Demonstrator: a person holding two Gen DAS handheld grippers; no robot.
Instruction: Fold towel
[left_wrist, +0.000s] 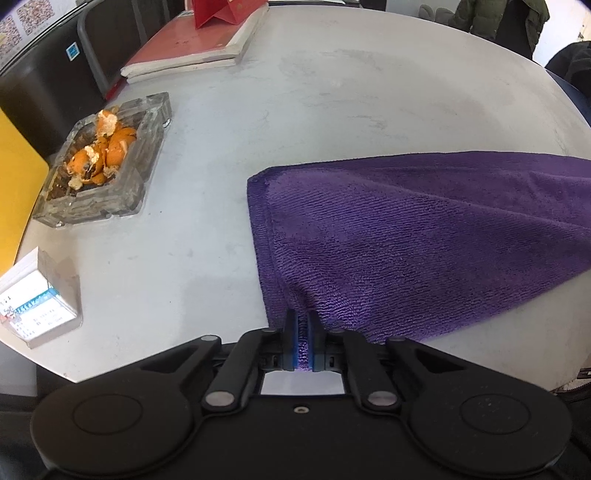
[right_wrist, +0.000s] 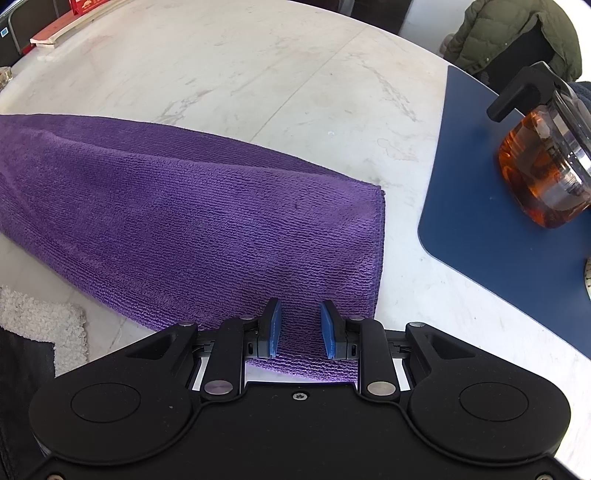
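Observation:
A purple towel (left_wrist: 424, 236) lies on a white round table (left_wrist: 295, 92), flat on the left and rising into a ridge on the right. At the near left corner of the towel, my left gripper (left_wrist: 303, 332) is shut, with a fold of cloth pinched between its blue pads. In the right wrist view the towel (right_wrist: 184, 221) reaches the near right corner, where my right gripper (right_wrist: 301, 328) hangs over the hem. Its blue pads stand apart with the cloth lying flat between them and nothing pinched.
A glass ashtray with orange peel (left_wrist: 107, 162), a stack of red books (left_wrist: 195, 44) and a small card box (left_wrist: 37, 314) sit left of the towel. On the right are a blue mat (right_wrist: 498, 221) and a glass teapot of amber tea (right_wrist: 543, 166). A white fluffy cloth (right_wrist: 37, 321) lies at the near left.

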